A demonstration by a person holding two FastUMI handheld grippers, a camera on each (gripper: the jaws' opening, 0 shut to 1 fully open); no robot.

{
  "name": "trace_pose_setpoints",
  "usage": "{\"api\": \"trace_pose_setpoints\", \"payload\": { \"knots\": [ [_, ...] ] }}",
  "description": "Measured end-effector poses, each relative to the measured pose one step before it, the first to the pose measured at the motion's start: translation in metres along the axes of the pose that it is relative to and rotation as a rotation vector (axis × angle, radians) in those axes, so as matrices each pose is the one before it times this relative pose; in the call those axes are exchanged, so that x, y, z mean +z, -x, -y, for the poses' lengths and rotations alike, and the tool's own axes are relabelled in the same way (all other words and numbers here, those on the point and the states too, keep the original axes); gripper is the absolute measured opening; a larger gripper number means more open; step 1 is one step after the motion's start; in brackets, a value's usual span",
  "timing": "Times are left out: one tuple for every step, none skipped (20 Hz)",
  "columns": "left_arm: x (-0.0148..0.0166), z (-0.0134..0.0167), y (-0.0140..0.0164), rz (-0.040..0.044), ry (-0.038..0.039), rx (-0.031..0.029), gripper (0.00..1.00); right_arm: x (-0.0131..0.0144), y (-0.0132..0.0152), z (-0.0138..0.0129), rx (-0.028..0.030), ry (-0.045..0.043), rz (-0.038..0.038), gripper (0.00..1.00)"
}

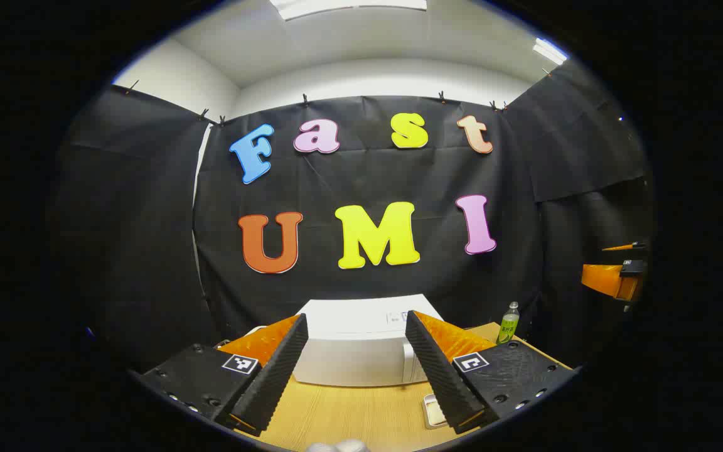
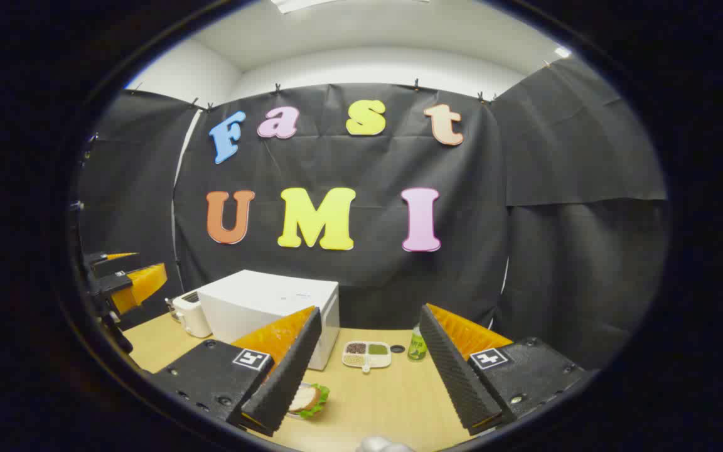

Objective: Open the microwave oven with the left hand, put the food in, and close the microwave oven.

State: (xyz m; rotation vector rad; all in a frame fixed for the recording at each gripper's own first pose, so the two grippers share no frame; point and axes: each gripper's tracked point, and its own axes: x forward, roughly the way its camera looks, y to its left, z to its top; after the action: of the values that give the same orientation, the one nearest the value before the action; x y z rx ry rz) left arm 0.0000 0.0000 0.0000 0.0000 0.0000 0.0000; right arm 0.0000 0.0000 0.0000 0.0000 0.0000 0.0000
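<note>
Desk (image 2: 374,402): pale wood, set against the booth's black cloth wall.

Microwave oven (image 2: 267,301): white box standing on the desk toward the back, door shut. In the left gripper view it sits square ahead (image 1: 355,351), framed between that gripper's two fingers, handle strip on its right-hand side.

Toaster (image 2: 189,314): small, white, just beside the microwave oven on its far side as the right gripper view shows it.

Left gripper (image 1: 356,370): jaws spread wide, nothing between them, held above the desk and short of the microwave oven front. Also seen at the left edge of the right gripper view (image 2: 126,279).

Right gripper (image 2: 368,383): jaws wide apart, holding nothing, above the desk.

Food (image 2: 308,400): a sandwich with green lettuce on a plate, on the desk close in front of the microwave oven, partly behind one finger of the right gripper.

Divided dish (image 2: 366,355): white, three compartments of dark, green and pale contents, on the desk beside the microwave oven.

Bottle (image 2: 417,345): small, green, upright, just beside the dish.
</note>
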Motion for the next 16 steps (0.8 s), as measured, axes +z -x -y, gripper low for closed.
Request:
{"api": "trace_pose_setpoints", "payload": {
  "knots": [
    [-0.00057, 0.00004, -0.00014, -0.00118, -0.00340, 0.00118, 0.97, -0.00086, -0.00131, 0.00067, -0.00011, -0.00020, -0.00079, 0.92],
    [-0.00055, 0.00061, -0.00109, -0.00050, -0.00083, -0.00126, 0.97, 0.00070, -0.00079, -0.00002, 0.00144, -0.00126, -0.00052, 0.92],
    [-0.00152, 0.00013, -0.00113, -0.00025, -0.00200, 0.00155, 0.97, 0.00015, -0.00108, -0.00033, -0.00037, -0.00308, 0.00056, 0.92],
    [-0.00127, 0.00018, -0.00182, -0.00139, -0.00088, 0.00006, 0.97, 0.00066, -0.00070, 0.00035, 0.00084, -0.00086, -0.00053, 0.92],
    [-0.00092, 0.00046, -0.00062, -0.00288, -0.00075, 0.00177, 0.97, -0.00021, -0.00126, 0.00019, -0.00030, 0.00035, -0.00026, 0.92],
    [-0.00226, 0.00010, -0.00201, -0.00531, -0.00195, 0.00183, 0.97, 0.00049, -0.00111, -0.00012, 0.00066, 0.00074, 0.00011, 0.92],
    [-0.00067, 0.00014, -0.00175, -0.00054, 0.00056, 0.00144, 0.97, 0.00046, -0.00047, 0.00055, -0.00020, 0.00175, 0.00087, 0.92],
    [-0.00160, -0.00002, -0.00112, -0.00233, 0.00285, -0.00029, 0.97, 0.00095, -0.00125, 0.00034, -0.00006, 0.00075, 0.00192, 0.92],
    [0.00079, 0.00076, -0.00100, -0.00048, 0.00338, -0.00233, 0.97, 0.00062, -0.00098, 0.00059, -0.00098, -0.00029, 0.00017, 0.92],
    [-0.00072, -0.00044, -0.00216, 0.00117, -0.00183, 0.00032, 0.97, 0.00065, -0.00055, 0.00041, -0.00028, -0.00090, -0.00013, 0.92],
    [0.00000, -0.00086, -0.00157, 0.00119, -0.00555, 0.00311, 0.97, 0.00025, -0.00159, 0.00049, -0.00008, -0.00239, 0.00001, 0.92],
    [-0.00143, 0.00066, -0.00242, 0.00298, -0.00234, 0.00149, 0.97, 0.00034, -0.00095, 0.00091, -0.00047, -0.00243, -0.00056, 0.92],
    [-0.00241, 0.00223, -0.00294, 0.00061, 0.00041, -0.00398, 0.97, 0.00047, -0.00163, 0.00031, 0.00020, -0.00267, 0.00030, 0.92],
    [-0.00417, 0.00288, -0.00403, -0.00287, 0.00086, -0.00474, 0.97, 0.00066, -0.00057, -0.00019, 0.00182, -0.00230, -0.00090, 0.92],
    [-0.00523, 0.00279, -0.00488, 0.00059, 0.00271, -0.00310, 0.97, 0.00219, -0.00107, 0.00054, -0.00042, -0.00136, 0.00041, 0.92],
    [-0.00347, 0.00553, -0.00364, 0.00422, 0.00308, -0.00932, 0.97, 0.00096, -0.00109, 0.00068, -0.00070, -0.00180, -0.00057, 0.92]
  ]
}}
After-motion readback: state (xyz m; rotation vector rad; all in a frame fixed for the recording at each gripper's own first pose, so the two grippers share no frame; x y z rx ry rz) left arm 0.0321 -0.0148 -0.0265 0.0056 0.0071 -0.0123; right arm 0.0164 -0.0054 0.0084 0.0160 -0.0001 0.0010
